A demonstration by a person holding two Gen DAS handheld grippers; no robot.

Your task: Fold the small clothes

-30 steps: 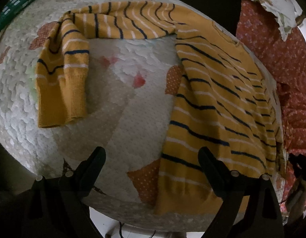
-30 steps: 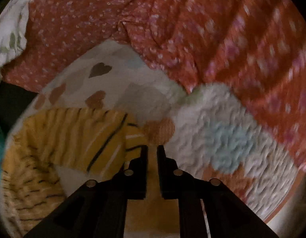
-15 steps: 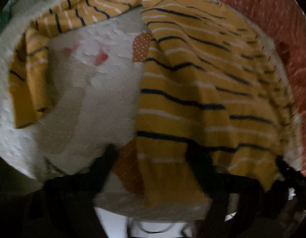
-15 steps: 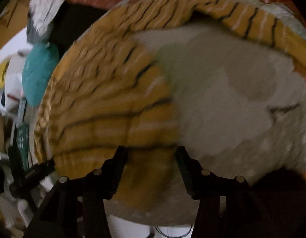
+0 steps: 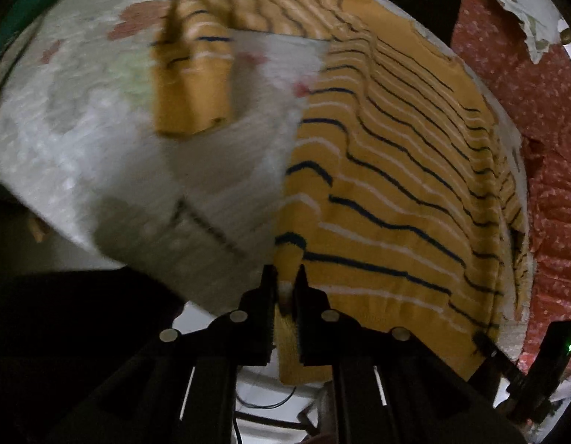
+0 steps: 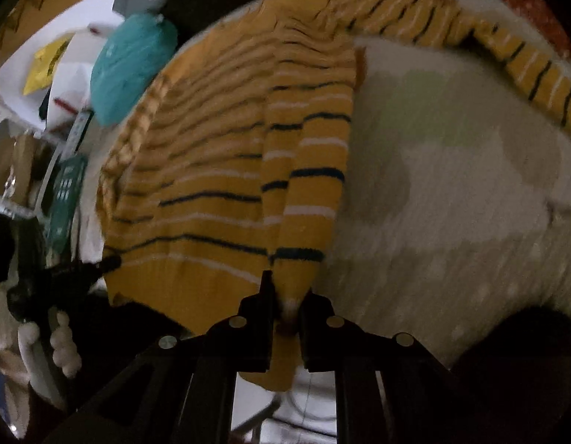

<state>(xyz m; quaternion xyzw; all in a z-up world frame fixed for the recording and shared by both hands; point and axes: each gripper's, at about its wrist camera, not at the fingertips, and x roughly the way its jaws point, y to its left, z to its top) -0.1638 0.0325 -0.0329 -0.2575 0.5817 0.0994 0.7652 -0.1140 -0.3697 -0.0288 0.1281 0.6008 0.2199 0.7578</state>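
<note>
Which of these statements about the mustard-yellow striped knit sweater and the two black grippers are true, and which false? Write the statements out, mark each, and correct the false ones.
1. The left gripper is shut on the hem of the mustard-yellow striped knit sweater. True.
2. The right gripper hangs open, clear of the cloth. False: its jaws are closing on a pinched fold of the sweater's hem.
3. The sweater lies on a white quilted cover. True.
4. The sweater's stripes are red and green. False: they are dark navy and white.
5. A teal bundle sits beyond the sweater in the right wrist view. True.
</note>
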